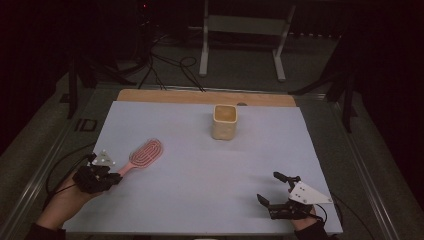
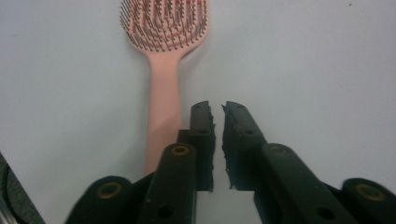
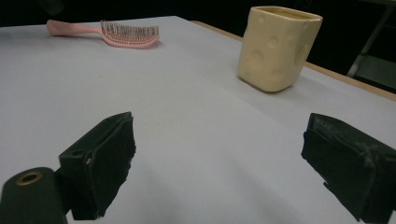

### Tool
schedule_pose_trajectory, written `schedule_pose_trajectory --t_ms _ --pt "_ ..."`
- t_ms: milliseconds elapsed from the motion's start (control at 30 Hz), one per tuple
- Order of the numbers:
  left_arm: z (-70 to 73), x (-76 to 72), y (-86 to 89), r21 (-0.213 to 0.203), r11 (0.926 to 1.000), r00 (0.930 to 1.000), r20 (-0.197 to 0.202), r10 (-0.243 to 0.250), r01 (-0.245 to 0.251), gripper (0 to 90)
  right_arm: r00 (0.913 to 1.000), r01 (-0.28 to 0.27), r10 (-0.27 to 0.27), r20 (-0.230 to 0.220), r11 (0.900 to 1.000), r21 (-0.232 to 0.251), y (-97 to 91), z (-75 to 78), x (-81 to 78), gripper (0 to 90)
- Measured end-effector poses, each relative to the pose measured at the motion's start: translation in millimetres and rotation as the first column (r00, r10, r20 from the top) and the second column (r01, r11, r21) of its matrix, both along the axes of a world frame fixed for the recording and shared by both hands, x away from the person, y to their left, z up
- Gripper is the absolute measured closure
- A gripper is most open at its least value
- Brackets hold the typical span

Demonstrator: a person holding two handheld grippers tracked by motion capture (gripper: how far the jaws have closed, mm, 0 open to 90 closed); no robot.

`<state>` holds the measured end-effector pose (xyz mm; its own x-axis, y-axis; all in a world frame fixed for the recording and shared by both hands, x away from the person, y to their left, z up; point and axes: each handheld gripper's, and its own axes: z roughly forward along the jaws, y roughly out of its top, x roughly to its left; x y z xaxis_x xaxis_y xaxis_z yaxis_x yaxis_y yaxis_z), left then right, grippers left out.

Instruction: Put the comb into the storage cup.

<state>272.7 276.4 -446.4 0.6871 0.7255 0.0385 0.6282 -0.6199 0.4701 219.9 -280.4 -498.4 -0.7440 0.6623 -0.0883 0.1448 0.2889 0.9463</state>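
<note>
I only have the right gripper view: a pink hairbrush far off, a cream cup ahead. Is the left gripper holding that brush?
Observer: No. In the left gripper view the pink plastic hairbrush lies flat on the table beside the left gripper, outside its jaws.
Operator: Are those jaws wide open?
Observer: No, there is only a narrow gap, with nothing between them.
Operator: Where is that gripper on the table?
Observer: In the high view it sits near the near-left corner of the white table, at the handle end of the brush.
</note>
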Motion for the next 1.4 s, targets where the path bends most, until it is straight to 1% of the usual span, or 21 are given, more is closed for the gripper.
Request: schedule_pose_trajectory --t_ms 67,267,433,467,500,600,633,667,733,800,833,900,933,1000,1033,1100,1200,1267,1300,1333,1400 --pt "1.4 1.6 -1.4 0.004 1.0 1.0 -0.003 -0.003 0.003 76.6 1.0 0.0 0.0 0.0 1.0 0.0 0.0 0.0 0.0 9.1" --pt "5.2 8.1 -2.6 0.025 0.9994 0.9996 -0.01 0.025 -0.025 60.4 1.0 -0.002 0.002 0.002 1.0 -0.002 0.2 0.0 0.1 9.1" --pt "6.2 12.4 -4.5 0.047 0.9987 0.9994 -0.027 0.02 -0.019 45.8 1.0 -0.001 0.001 0.0 1.0 -0.002 0.3 -0.1 0.1 9.1" --pt "5.9 14.4 -4.8 0.053 0.9984 0.9992 -0.031 0.023 -0.022 45.8 1.0 -0.002 0.002 0.001 1.0 -0.002 0.4 -0.2 0.2 9.1" --pt "5.2 15.5 -5.5 0.059 0.998 0.9988 -0.04 0.027 -0.024 40.4 1.0 -0.002 0.002 0.001 1.0 -0.002 0.5 -0.2 0.1 9.1" --pt "3.1 17.6 -8.7 0.086 0.9961 0.9982 -0.056 0.024 -0.019 30.0 1.0 -0.001 0.001 0.0 1.0 -0.002 0.4 -0.2 0.1 9.1" --pt "2.4 18.7 -9.6 0.095 0.9954 0.9981 -0.057 0.023 -0.017 23.2 1.0 -0.001 0.001 0.001 1.0 -0.001 0.2 -0.4 0.4 9.1" --pt "2.0 19.8 -10.2 0.09 0.9957 0.9975 -0.065 0.027 -0.021 23.2 1.0 -0.001 0.001 0.001 1.0 -0.001 0.2 -0.4 0.4 9.1" --pt "1.6 22.5 -10.8 0.07 0.9972 0.9954 -0.091 0.032 -0.026 16.5 1.0 -0.002 0.002 -0.001 1.0 -0.001 0.5 -0.5 0.3 9.1" --pt "0.8 24.6 -12.2 0.07 0.9975 0.9941 -0.107 0.018 -0.01 13.3 1.0 -0.004 0.004 -0.002 1.0 0.0 0.5 -0.5 0.3 9.1" --pt "0.2 25.8 -13.3 0.069 0.9976 0.9931 -0.116 0.015 -0.007 8.1 1.0 -0.004 0.004 -0.002 1.0 0.002 0.3 -0.5 0.5 9.1" --pt "-1.2 28.7 -15.7 0.089 0.9958 0.992 -0.123 0.028 -0.017 4.1 1.0 -0.003 0.003 -0.001 1.0 0.003 -0.1 -0.3 0.5 9.1" --pt "-1.9 29.8 -16.6 0.091 0.9957 0.9916 -0.126 0.031 -0.019 0.8 1.0 -0.004 0.004 -0.001 1.0 0.005 -0.1 -0.3 0.5 9.1" --pt "-2.7 32.8 -17.6 0.087 0.9962 0.9897 -0.141 0.02 -0.008 0.6 1.0 -0.003 0.003 0.0 1.0 0.002 0.1 -0.4 0.4 9.1" --pt "-3.8 34.5 -18.4 0.096 0.9952 0.9893 -0.142 0.034 -0.021 0.5 1.0 -0.005 0.005 -0.001 1.0 0.002 0.2 -0.4 0.4 9.0" --pt "-5.3 38.5 -18.8 0.108 0.9939 0.988 -0.15 0.038 -0.022 0.5 1.0 -0.005 0.005 -0.002 1.0 0.001 0.4 -0.5 0.4 9.1" --pt "-7.1 44.1 -19.6 0.11 0.9936 0.9867 -0.156 0.045 -0.028 0.6 1.0 -0.005 0.005 -0.003 1.0 0.002 0.5 -0.5 0.3 9.1" --pt "-8.2 47.1 -20.4 0.099 0.995 0.9848 -0.171 0.033 -0.016 1.1 1.0 -0.006 0.006 -0.004 1.0 0.003 0.5 -0.7 0.5 9.1" --pt "-8.5 48.9 -20.3 0.102 0.9947 0.9829 -0.181 0.032 -0.014 1.3 1.0 -0.006 0.006 -0.004 1.0 0.001 0.5 -0.7 0.5 9.1" --pt "-9.3 50.2 -20.6 0.104 0.9945 0.982 -0.186 0.032 -0.013 4.7 1.0 -0.006 0.006 -0.004 1.0 0.0 0.5 -0.7 0.4 9.1" --pt "-11.2 52.9 -21.1 0.119 0.9927 0.9783 -0.204 0.04 -0.015 6.5 1.0 -0.006 0.006 -0.004 1.0 0.001 0.6 -0.6 0.2 9.1"
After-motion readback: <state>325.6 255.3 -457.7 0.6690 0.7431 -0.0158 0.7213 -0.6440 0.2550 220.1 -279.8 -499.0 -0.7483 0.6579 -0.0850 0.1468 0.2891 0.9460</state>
